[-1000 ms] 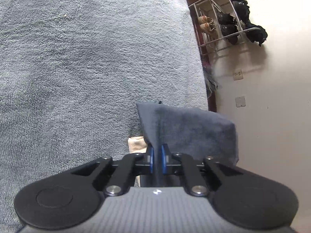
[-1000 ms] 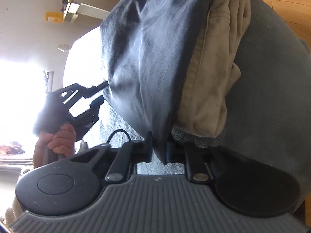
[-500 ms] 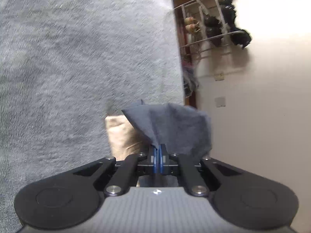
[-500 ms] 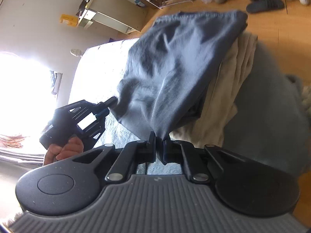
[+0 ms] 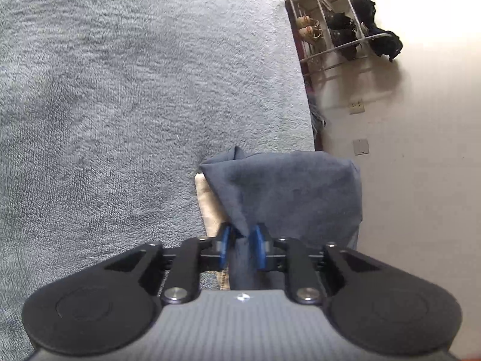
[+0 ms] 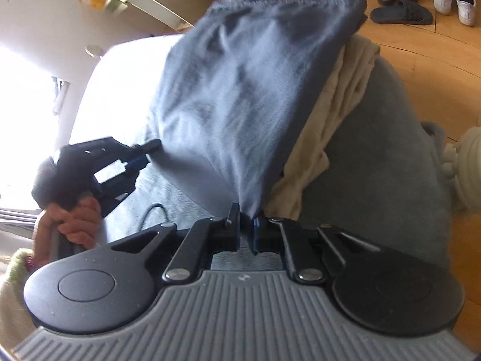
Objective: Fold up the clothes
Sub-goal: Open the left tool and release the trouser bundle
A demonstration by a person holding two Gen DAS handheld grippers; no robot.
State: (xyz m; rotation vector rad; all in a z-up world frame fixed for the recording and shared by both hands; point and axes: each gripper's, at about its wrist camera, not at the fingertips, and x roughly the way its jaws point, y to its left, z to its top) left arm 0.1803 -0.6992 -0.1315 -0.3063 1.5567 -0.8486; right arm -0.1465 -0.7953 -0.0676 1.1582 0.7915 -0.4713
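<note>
The right gripper (image 6: pixel 247 224) pinches a corner of the blue garment (image 6: pixel 249 90), which drapes over beige clothes (image 6: pixel 336 114) on the grey blanket (image 5: pixel 135 90). At nine o'clock, the left gripper (image 5: pixel 240 240) has just been opening, blue cloth loose between its parted jaws.

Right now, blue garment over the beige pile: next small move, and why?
Probably release with the right gripper too. The left gripper has just been opening; its pads stand apart, the blue garment loose between them. The right is pinched on the other corner, and the garment is draped across the beige clothes.
</note>
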